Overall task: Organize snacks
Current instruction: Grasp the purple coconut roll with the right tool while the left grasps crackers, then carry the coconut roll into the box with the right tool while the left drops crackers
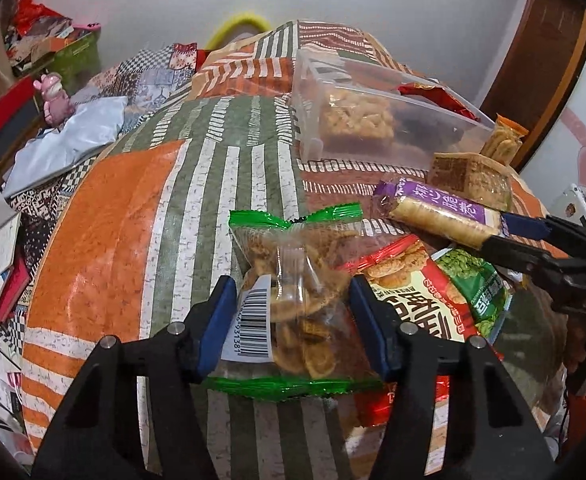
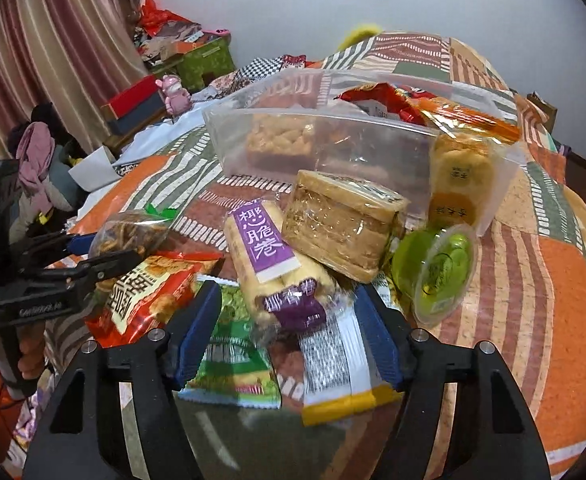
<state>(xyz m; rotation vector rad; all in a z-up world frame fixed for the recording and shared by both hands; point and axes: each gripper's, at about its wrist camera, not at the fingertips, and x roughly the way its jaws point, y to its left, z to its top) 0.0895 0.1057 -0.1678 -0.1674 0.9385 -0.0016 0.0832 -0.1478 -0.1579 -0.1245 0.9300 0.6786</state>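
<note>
Blue-padded fingers of our left gripper (image 1: 291, 324) are pinching the green-edged chip bag (image 1: 293, 280) on both sides.

We are holding our right gripper (image 2: 289, 332) half open around the purple-labelled roll pack (image 2: 269, 260), its pads not quite touching the wrapper, while the clear bin (image 2: 333, 136) is sitting at twelve o'clock on the patchwork cloth (image 2: 553, 280), the green jelly cup (image 2: 441, 268) at two o'clock.

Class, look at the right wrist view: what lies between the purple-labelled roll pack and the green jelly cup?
In the right wrist view, a clear-wrapped tan pastry block lies between the purple-labelled roll pack and the green jelly cup.
</note>
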